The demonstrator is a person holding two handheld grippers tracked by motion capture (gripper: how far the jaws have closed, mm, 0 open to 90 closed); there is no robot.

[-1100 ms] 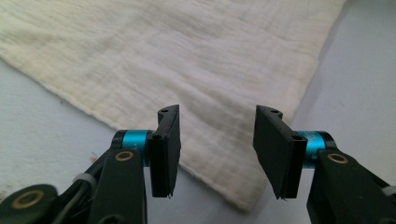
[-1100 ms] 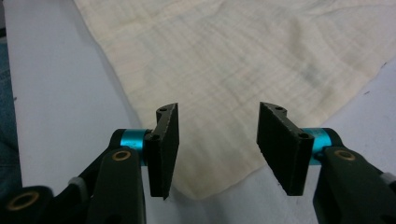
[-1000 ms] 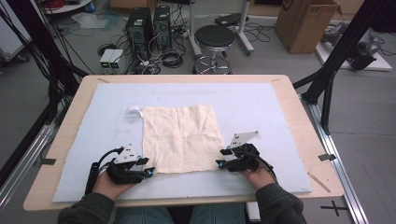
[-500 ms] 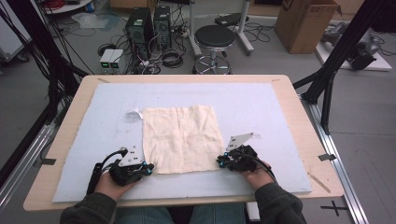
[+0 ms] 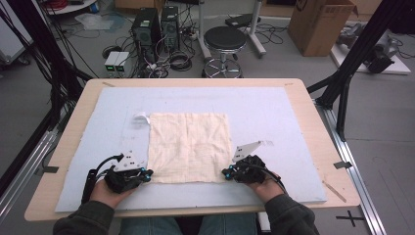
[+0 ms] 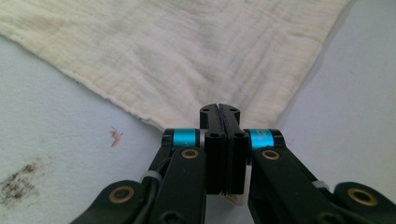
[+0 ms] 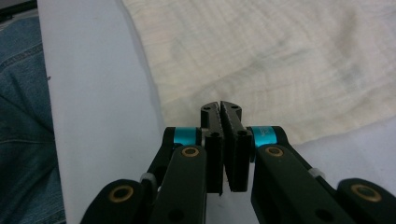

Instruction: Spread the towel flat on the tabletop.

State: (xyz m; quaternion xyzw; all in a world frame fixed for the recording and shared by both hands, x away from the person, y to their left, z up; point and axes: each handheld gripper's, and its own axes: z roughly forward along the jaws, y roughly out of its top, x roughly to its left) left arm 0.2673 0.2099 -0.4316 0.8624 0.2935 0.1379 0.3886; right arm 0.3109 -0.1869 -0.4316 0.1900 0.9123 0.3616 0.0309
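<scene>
Cloth (image 5: 190, 148) — one cream square — is spread flat on the pale blue mat (image 5: 274, 112), with one white scrap (image 5: 141, 118) just beside its far left corner. Its near corners are pinched by two clenched grippers — left gripper (image 5: 146, 174) and right gripper (image 5: 227, 172).

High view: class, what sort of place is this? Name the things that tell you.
Probably a lab or workshop set up for recording. Computer towers and tangled cables sit on the floor beyond the table, with a stool and a cardboard box nearby.
</scene>
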